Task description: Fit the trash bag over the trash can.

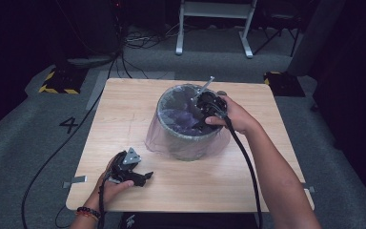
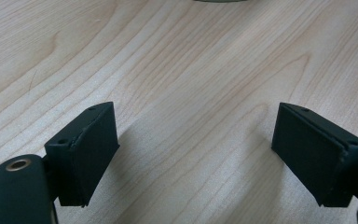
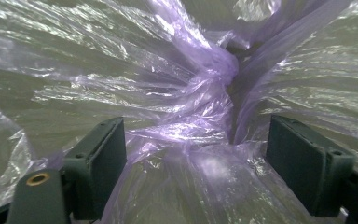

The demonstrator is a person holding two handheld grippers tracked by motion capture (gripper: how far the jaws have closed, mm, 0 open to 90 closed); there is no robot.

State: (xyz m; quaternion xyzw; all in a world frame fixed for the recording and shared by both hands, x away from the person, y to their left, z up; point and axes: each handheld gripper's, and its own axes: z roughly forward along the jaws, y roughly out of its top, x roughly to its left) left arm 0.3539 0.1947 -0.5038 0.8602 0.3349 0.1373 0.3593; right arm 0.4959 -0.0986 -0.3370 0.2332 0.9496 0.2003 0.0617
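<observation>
A round grey bin (image 1: 188,143) stands upright on the light wooden table (image 1: 124,119), toward its far middle. A thin, translucent purple plastic bag (image 1: 181,119) lines it: the bag's edge is folded over the rim and hangs down the outside wall as a loose skirt, widest on the left. Inside, in the right gripper view, the film (image 3: 200,93) is crinkled and glossy, gathered into a twisted bunch near the middle with folds fanning outward from it.

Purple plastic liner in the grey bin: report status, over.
Right gripper open inside the grey round bin, fingers either side of bunched purple plastic liner, not pinching. Left gripper open, on wooden table. Nothing obstructing.
</observation>
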